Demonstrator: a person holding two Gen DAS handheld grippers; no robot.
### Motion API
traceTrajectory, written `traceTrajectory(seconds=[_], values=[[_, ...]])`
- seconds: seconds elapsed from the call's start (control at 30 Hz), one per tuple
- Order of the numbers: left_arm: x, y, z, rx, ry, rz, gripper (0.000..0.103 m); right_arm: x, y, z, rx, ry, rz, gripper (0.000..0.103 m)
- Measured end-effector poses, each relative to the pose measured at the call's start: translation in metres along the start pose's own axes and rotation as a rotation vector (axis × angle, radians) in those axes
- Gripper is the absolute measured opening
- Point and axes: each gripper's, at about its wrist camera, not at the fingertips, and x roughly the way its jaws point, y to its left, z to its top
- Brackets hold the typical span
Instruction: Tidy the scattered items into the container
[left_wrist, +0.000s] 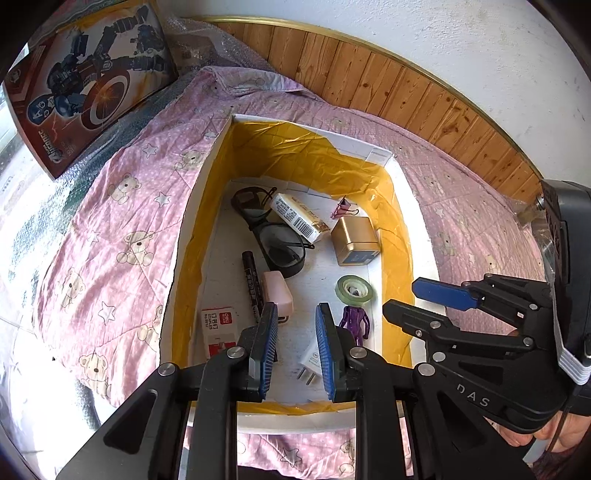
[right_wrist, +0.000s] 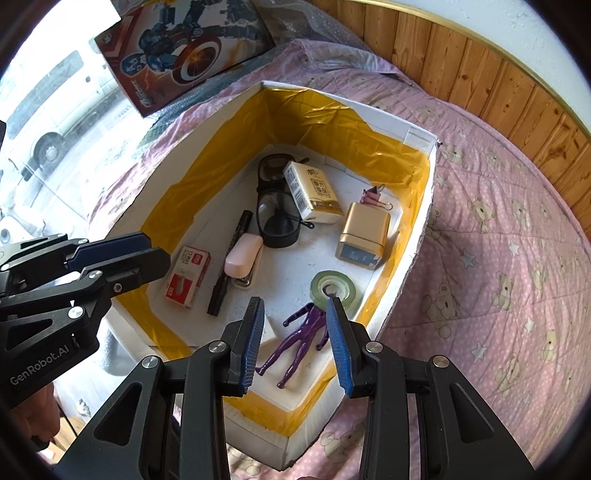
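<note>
Two grippers hang over a white foam box (right_wrist: 417, 254) lined with yellow tape, which sits on a pink bear-print quilt (right_wrist: 498, 236). The left gripper (left_wrist: 295, 343) has its blue-padded fingers spread with nothing between them, above the near end of the box. The right gripper (right_wrist: 295, 341) is likewise spread and empty, poised over a purple toy figure (right_wrist: 301, 339) that lies flat on the box floor near the front wall.

All the small items seen lie inside the box. A roll of green tape (right_wrist: 334, 286) rests just beyond the figure's head. A gold tin (right_wrist: 364, 234) stands near the right wall, with a pink binder clip (right_wrist: 375, 197) behind it. A tissue pack (right_wrist: 312, 194) lies across a pair of dark glasses (right_wrist: 275, 218) towards the far end. A black marker (right_wrist: 229, 262) and a pink stapler (right_wrist: 242, 256) lie side by side (touching, as far as can be told), and a red-and-white staples box (right_wrist: 186, 275) sits by the left wall. A white charger plug (left_wrist: 310, 363) shows between the left fingers in the left wrist view.

Propped beyond the quilt stands a toy box with a robot picture (right_wrist: 184, 51), against bubble wrap (left_wrist: 199, 40). Wooden panelling (left_wrist: 388, 85) runs along the wall.
</note>
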Motion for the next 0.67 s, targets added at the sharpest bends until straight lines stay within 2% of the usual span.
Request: traceTrajectory(seconds=[0.37,0.67], values=[[-0.015,-0.005,-0.005,0.017,-0.031,0.006,0.023,-0.006,0.002,-0.01,0.032,0.006,0.038,0.039],[-0.019,-0.007,-0.008,0.018,-0.041,0.01,0.023,-0.013,0.006,-0.011,0.032,-0.014,0.03,0.039]])
